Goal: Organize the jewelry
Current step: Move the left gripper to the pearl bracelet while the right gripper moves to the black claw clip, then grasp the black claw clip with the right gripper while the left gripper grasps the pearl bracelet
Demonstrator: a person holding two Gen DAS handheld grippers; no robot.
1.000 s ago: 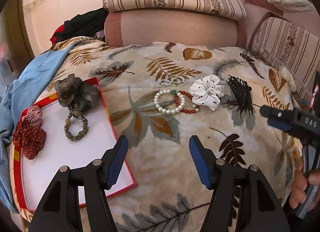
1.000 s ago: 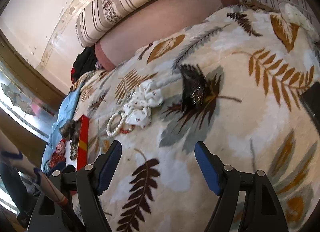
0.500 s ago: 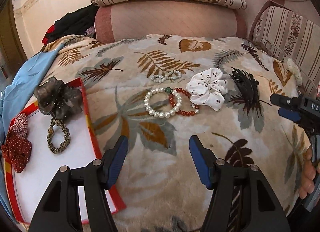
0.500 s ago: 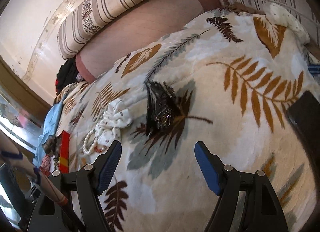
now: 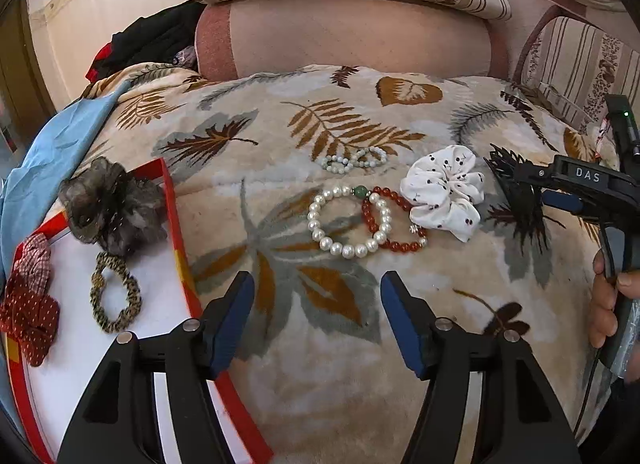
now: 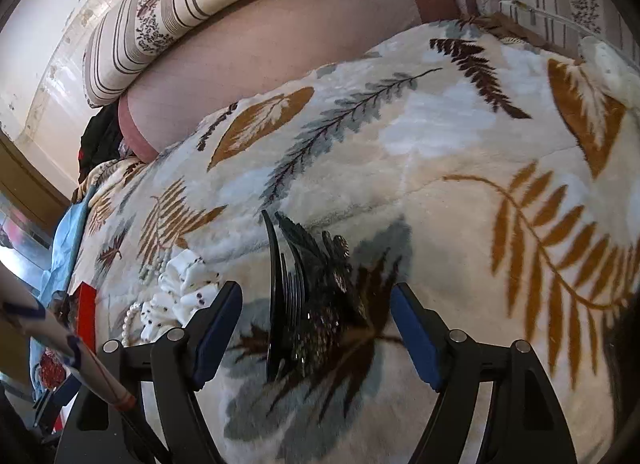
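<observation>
Right gripper: jaws spread wide, holding nothing, poised either side of the black hair claw.
Hair claw: lying on the leaf-print blanket; I'd judge it light, stiff and slick, so pinch across the solid spine, not the teeth.
Left gripper: gaping too, empty, hanging over bare blanket.
Pearl bracelet: overlapping the red bead bracelet; likely to roll, so take one strand.
White scrunchie: soft, easy anywhere.
Red tray: far left, already holding scrunchies.
</observation>
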